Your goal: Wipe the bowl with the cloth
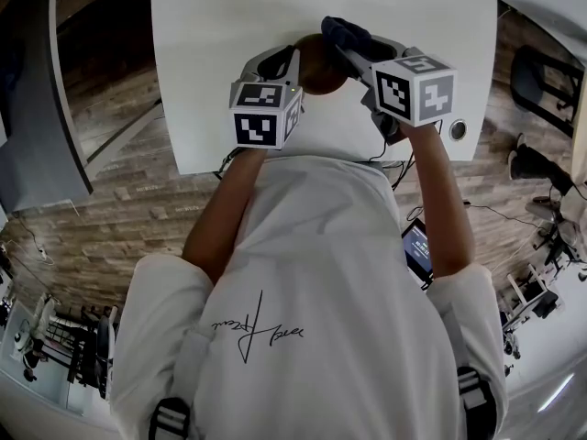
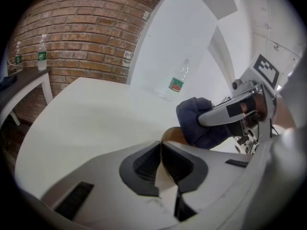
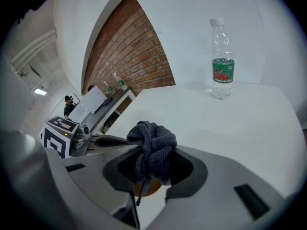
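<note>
A small brown bowl (image 1: 321, 62) is held over the near part of the white table (image 1: 220, 26). My left gripper (image 1: 292, 68) comes at it from the left and is shut on its thin rim (image 2: 165, 169), with the bowl's wall (image 2: 172, 135) showing just past the jaws. My right gripper (image 1: 356, 49) is shut on a bunched dark blue-grey cloth (image 3: 152, 147), which sits at the bowl's right edge (image 2: 199, 121). Below the cloth a patch of the bowl (image 3: 149, 189) shows. Whether the cloth presses on the bowl's inside I cannot tell.
A clear water bottle with a green label (image 3: 222, 61) stands upright farther back on the table (image 2: 178, 80). A dark side table with two bottles (image 2: 42, 51) stands by the brick wall at the left. A person (image 3: 69, 104) is far off by a desk.
</note>
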{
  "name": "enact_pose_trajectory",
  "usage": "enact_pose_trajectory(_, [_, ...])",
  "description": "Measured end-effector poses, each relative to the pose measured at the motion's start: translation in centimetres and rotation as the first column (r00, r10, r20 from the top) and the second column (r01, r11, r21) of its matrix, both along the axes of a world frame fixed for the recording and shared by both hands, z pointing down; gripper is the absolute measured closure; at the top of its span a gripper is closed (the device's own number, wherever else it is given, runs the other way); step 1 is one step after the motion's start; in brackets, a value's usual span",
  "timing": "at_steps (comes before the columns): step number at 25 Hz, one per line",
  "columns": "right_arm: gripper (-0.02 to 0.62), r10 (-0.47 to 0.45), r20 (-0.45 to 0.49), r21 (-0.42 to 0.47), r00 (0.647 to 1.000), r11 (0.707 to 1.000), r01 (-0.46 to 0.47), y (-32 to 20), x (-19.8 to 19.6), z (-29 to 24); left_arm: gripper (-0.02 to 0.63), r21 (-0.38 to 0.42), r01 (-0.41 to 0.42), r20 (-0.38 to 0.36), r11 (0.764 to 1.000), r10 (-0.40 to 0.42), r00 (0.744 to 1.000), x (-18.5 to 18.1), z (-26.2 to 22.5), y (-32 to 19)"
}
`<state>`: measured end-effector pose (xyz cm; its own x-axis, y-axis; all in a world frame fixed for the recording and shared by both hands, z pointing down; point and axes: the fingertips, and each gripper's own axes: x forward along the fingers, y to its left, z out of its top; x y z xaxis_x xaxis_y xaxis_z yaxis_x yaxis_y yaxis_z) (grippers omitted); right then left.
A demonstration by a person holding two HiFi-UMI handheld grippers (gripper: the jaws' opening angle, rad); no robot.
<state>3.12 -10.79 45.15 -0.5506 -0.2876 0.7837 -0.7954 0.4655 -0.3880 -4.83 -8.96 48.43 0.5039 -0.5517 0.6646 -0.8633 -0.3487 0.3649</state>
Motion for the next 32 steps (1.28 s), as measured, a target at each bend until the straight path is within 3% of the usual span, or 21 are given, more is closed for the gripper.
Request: enact_pose_trajectory(32, [0.49, -0.019, 0.0, -0.005, 1.0, 1.0, 0.019, 1.1, 3.1, -1.1, 0.601, -0.019, 0.018, -0.005, 1.0, -0.018, 1.0, 0.2, 0.1, -0.3])
